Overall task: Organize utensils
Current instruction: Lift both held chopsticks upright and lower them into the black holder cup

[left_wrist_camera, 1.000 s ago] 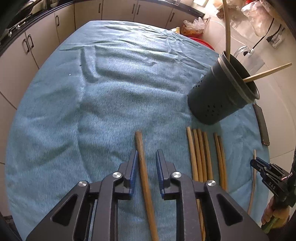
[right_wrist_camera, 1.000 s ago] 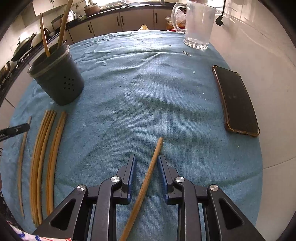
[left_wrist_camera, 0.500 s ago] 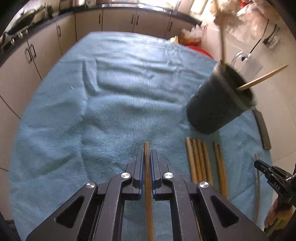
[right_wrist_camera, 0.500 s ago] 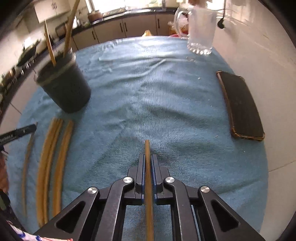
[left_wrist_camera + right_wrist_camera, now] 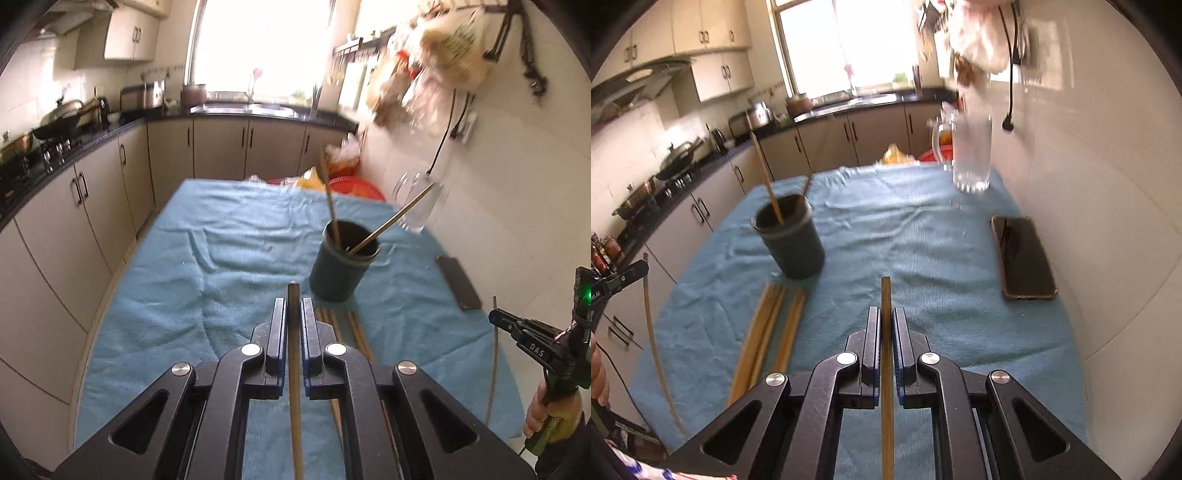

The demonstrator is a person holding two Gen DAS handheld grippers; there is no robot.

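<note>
Left wrist view: the left tool [image 5: 293, 314] is clamped on 1 brown wooden chopstick [image 5: 294, 354], lifted over the blue cloth-covered counter [image 5: 221, 258]. The dark round holder [image 5: 341, 264] with 2 sticks stands ahead.

Right wrist view: the right tool [image 5: 886, 325] pinches another wooden chopstick [image 5: 886, 369]; loose chopsticks [image 5: 768, 332] lie left, near the holder.

Phone [image 5: 1023, 258] right of holder [image 5: 792, 240]
</note>
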